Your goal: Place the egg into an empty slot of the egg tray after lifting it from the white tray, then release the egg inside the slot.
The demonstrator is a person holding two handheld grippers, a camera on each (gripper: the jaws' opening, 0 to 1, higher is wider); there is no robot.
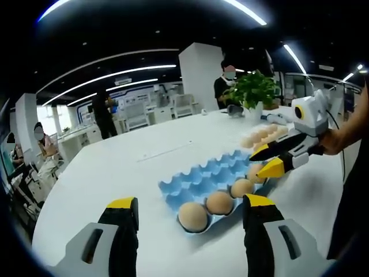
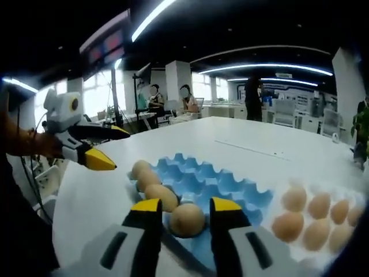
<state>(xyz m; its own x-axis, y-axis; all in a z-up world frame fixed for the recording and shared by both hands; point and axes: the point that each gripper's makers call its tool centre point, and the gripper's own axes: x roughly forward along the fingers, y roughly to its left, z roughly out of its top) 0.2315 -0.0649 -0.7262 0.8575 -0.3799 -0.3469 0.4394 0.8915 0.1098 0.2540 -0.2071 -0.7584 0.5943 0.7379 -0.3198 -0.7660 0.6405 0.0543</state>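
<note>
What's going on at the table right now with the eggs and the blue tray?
A person is moving eggs with two handheld grippers. The right gripper has an egg between its jaws at the near edge of the blue egg tray, beside three eggs already seated in that row. More eggs wait in the white tray to its right. The left gripper is open and carries nothing, hovering in front of the blue tray.

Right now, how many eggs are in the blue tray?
4, in one edge row of the blue egg tray: first egg, second egg, third egg, and a fourth egg between the right gripper's jaws.
</note>
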